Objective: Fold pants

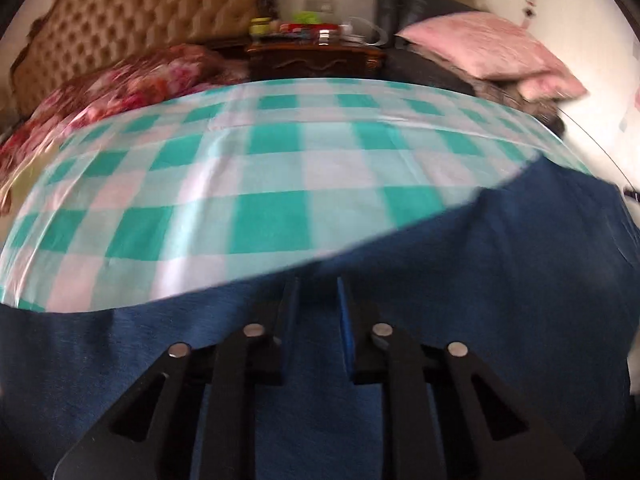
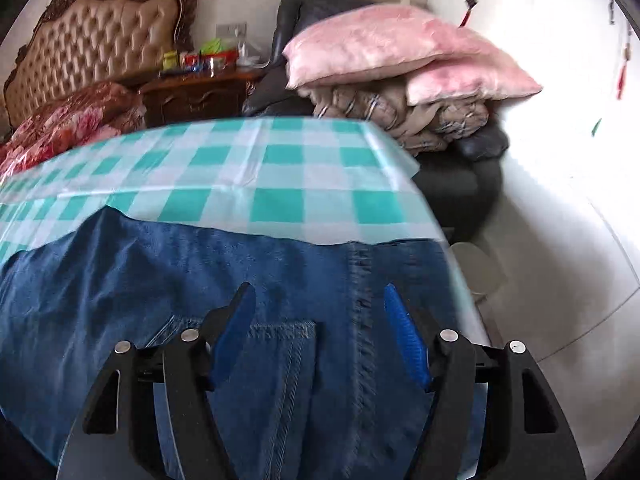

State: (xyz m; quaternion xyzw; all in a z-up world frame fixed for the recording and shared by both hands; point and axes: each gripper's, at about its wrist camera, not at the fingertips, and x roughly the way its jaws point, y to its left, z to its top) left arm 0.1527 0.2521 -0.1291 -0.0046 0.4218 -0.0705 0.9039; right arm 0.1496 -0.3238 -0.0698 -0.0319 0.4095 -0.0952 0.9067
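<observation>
Blue denim pants [image 1: 500, 272] lie flat on a table with a green and white checked cloth [image 1: 248, 184]. My left gripper [image 1: 318, 292] hovers low over the denim with its jaws a small gap apart and nothing between them. In the right wrist view the pants [image 2: 192, 272] show a back pocket [image 2: 264, 364] and a stitched seam [image 2: 364, 320]. My right gripper [image 2: 318, 300] is wide open above the pocket, near the table's right edge. It holds nothing.
The checked cloth [image 2: 280, 176] runs to the table's far edge. Behind it stand a tufted headboard [image 2: 100, 44], a floral quilt [image 2: 68, 120], a cluttered wooden nightstand [image 2: 196, 92] and pink pillows [image 2: 384, 48] on a dark chair. White floor [image 2: 560, 220] lies to the right.
</observation>
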